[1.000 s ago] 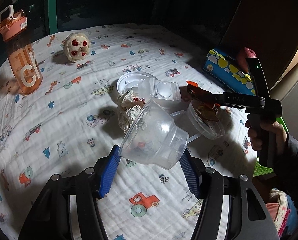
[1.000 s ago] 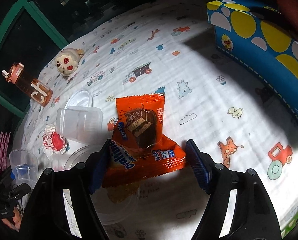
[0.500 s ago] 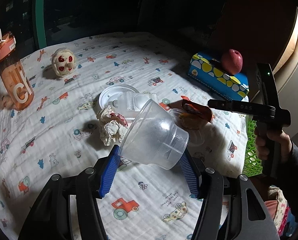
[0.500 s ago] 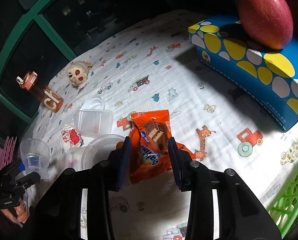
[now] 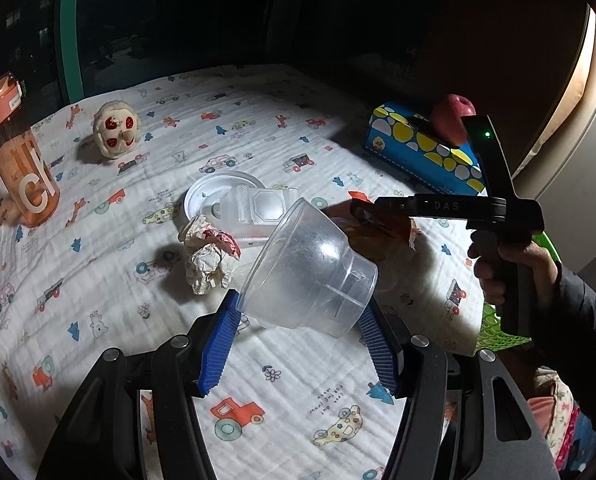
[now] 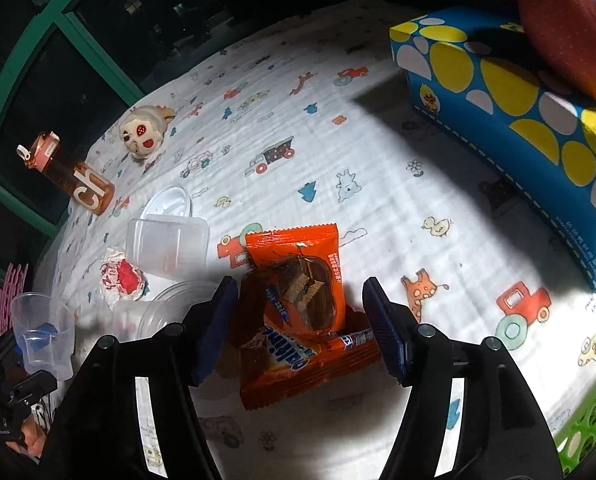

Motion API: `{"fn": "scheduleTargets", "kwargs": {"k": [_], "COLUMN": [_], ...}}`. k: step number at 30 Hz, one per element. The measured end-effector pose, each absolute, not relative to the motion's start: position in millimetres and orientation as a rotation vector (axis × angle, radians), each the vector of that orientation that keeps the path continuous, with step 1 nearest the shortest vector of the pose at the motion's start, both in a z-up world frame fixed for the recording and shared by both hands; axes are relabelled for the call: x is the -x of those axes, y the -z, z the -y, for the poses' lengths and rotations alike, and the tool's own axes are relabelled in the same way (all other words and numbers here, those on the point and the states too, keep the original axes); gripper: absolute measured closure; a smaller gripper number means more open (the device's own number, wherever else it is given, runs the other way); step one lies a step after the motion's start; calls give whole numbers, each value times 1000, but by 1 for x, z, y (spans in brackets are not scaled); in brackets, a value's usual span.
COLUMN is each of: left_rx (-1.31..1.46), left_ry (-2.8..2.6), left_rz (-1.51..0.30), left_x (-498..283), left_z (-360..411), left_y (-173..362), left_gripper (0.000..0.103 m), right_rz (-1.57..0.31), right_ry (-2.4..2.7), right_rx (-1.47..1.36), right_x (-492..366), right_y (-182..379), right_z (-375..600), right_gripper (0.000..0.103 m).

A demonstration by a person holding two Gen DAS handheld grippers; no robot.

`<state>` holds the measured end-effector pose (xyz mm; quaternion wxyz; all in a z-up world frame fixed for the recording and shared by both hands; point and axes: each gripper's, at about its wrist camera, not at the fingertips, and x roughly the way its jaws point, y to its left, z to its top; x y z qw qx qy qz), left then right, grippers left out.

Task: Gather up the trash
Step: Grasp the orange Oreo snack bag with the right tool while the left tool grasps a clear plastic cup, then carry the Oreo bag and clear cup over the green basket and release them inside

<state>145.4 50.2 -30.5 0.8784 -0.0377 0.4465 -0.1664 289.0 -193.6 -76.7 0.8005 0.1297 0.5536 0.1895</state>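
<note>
Hold the left tool (image 5: 298, 308) half shut on the clear plastic cup (image 5: 309, 272), tipped sideways above the cloth (image 6: 337, 140). Right tool (image 6: 299, 284): jaws just been opening, now wide, with the orange snack wrapper (image 6: 282, 372) lying loose between them and not squeezed.

Squeeze again on the wrapper's middle, lift straight up, then probably carry both to the green basket (image 6: 589, 432) on the right. Mind the clear bowl (image 6: 166, 312) under the wrapper. More trash close by on the left: crumpled paper ball (image 6: 122, 280), clear box (image 6: 166, 244), white lid (image 6: 170, 200). Steer clear of the blue tissue box (image 6: 517, 120) and red apple (image 6: 565, 20).
</note>
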Motion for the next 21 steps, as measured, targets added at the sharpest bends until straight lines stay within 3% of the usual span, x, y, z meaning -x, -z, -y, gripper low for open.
{"fn": "scheduleTargets", "kwargs": {"k": [6,11,21], "left_rx": [85,82,68], "left_ry": [345,347,381], "left_rz": [-941,-942,-915], "left_x": [-148,-149,-144], "left_z": [-53,-50,-32], "left_y": [34,34,21], "left_gripper": [45,45,45], "right_rz": [-1211,-1196,-1098], "right_ry": [-399,-402,-382], "right_rx": [-236,-229,-230], "right_x": [-287,-281,-251], "right_y": [90,88,50], "right_z": [187,186,207], "right_gripper": [38,57,63]}}
